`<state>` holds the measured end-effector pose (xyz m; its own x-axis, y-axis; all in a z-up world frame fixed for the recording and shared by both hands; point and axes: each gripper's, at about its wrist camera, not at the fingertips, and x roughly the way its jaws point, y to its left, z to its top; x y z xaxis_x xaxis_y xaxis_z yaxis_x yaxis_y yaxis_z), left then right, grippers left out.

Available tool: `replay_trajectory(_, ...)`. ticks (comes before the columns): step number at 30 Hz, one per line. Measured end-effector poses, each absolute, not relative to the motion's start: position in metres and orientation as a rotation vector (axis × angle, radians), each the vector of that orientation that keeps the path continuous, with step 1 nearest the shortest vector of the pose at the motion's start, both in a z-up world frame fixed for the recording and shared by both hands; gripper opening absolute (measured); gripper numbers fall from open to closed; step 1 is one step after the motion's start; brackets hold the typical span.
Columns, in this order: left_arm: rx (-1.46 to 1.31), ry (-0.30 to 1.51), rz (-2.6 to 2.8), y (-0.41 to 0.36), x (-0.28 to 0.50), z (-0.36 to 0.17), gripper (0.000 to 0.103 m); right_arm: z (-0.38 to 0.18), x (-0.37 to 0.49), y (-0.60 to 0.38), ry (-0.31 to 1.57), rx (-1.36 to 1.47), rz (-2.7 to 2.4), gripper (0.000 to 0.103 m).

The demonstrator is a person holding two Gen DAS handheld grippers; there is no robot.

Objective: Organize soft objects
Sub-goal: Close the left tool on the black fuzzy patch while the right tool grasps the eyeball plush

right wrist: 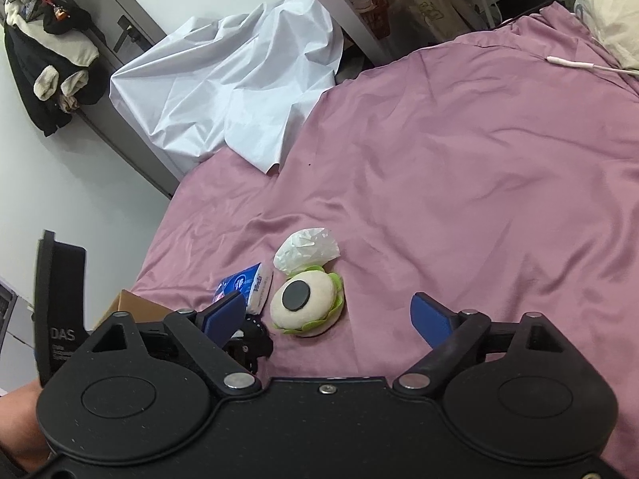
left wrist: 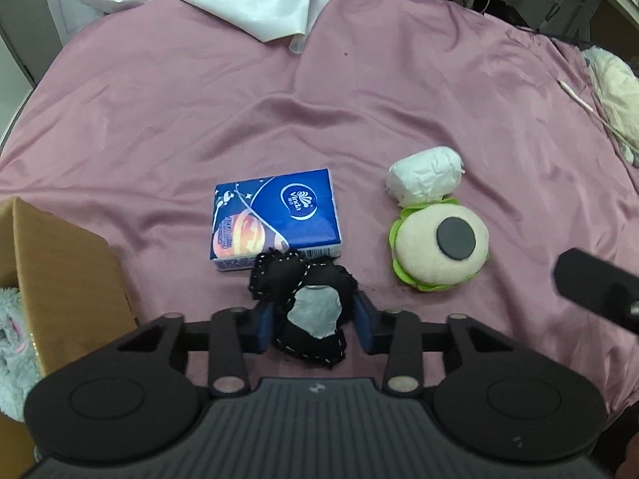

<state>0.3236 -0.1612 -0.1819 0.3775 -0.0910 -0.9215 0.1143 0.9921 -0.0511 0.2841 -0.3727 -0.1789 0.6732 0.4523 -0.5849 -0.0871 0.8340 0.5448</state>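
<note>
My left gripper (left wrist: 315, 319) has its blue pads on either side of a black stitched fabric toy (left wrist: 307, 299) with a grey patch, closed on it just above the pink sheet. A blue tissue pack (left wrist: 275, 219) lies right behind it. A cream and green burger plush (left wrist: 439, 247) with a black disc and a white wrapped roll (left wrist: 423, 177) lie to the right. My right gripper (right wrist: 331, 315) is open and empty, hovering near the burger plush (right wrist: 305, 305), the white roll (right wrist: 305, 249) and the tissue pack (right wrist: 247, 283).
A cardboard box (left wrist: 60, 263) with a fluffy pale blue item (left wrist: 12, 343) inside stands at the left. A white sheet (right wrist: 227, 92) is bunched at the bed's far edge. A cream pillow (left wrist: 615, 92) and a white cable (right wrist: 579, 64) lie at the far right.
</note>
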Motion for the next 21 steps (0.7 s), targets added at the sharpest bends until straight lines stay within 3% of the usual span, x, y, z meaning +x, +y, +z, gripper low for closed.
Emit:
replay_trajectory(5,-0.008,1.143,-0.138,-0.153,0.317,-0.170,0.029,-0.180,0.289,-0.365,0.783,0.506,0.328,0.086)
replay_trajectory(21,-0.094,1.020,-0.155,-0.124,0.294,-0.133,0.029,-0.185,0.309,-0.323,0.815,0.404,0.306,0.087)
